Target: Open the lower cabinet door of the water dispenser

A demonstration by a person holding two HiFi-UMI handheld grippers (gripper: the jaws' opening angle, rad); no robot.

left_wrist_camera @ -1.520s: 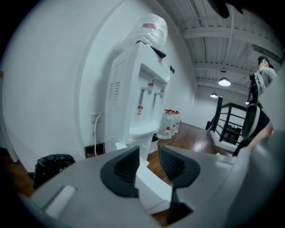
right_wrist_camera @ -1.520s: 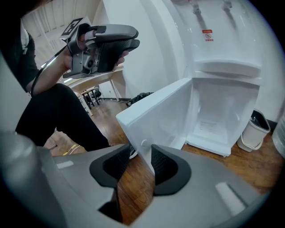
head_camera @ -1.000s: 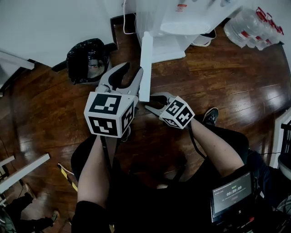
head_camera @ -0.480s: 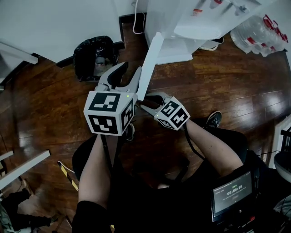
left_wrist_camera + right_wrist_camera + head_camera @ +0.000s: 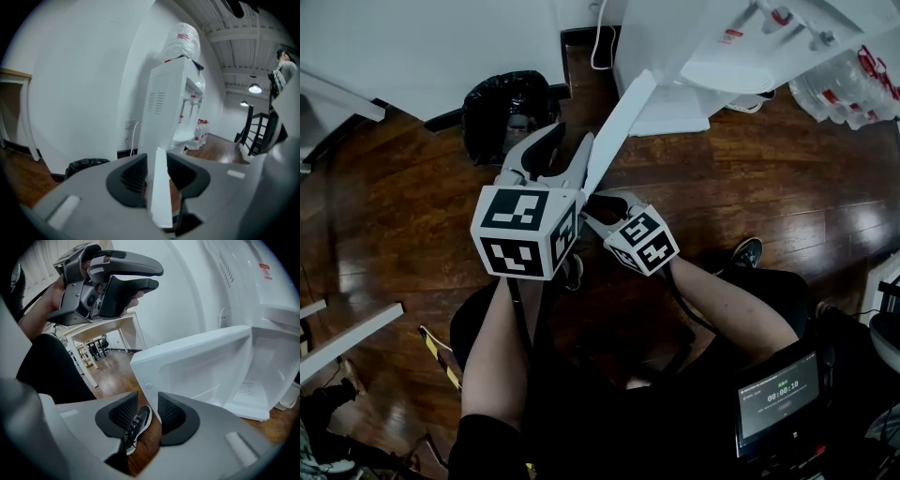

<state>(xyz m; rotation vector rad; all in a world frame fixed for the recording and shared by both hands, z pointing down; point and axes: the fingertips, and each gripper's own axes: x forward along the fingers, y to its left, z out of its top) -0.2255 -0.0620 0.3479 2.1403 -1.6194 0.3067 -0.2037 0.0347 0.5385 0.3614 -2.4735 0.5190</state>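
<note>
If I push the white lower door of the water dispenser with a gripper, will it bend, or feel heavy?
The door is probably stiff: its edge looks straight, and the right gripper view shows a moulded, hollow inner side. It seems light for its size, being a thin plastic shell. Its smooth, glossy surface may be slippery to hold.

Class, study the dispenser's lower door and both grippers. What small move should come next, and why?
Probably swing the door further outward with the left gripper: the door's edge sits between its jaws, and the door stands only partly open from the water dispenser. The right gripper is open, holding nothing.
</note>
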